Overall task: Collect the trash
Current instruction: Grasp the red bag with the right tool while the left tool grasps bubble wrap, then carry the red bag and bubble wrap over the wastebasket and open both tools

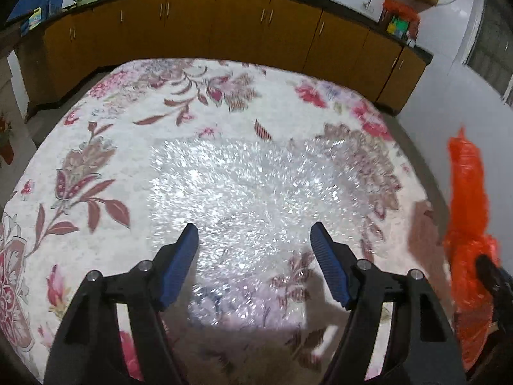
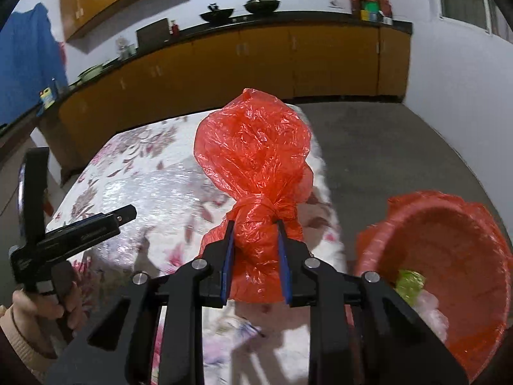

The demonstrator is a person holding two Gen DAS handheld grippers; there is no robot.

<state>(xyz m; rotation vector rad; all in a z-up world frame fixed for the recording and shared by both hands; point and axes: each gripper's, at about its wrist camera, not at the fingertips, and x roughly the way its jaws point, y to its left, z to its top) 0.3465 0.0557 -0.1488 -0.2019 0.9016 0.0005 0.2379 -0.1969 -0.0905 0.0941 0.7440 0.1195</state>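
My right gripper (image 2: 255,227) is shut on a knotted red plastic bag (image 2: 256,147) and holds it up over the right end of the table; the bag also shows at the right edge of the left wrist view (image 1: 468,199). My left gripper (image 1: 255,234) is open and empty above a sheet of clear bubble wrap (image 1: 243,186) lying on the floral tablecloth (image 1: 96,160). The left gripper shows at the left of the right wrist view (image 2: 125,215). A red-lined trash bin (image 2: 449,256) stands right of the table, with green and clear trash (image 2: 412,284) inside.
Orange kitchen cabinets (image 1: 224,29) under a dark counter run behind the table, with woks (image 2: 259,3), pots and a red-wrapped bundle (image 2: 368,0) on top. Grey floor (image 2: 384,147) lies to the right of the table.
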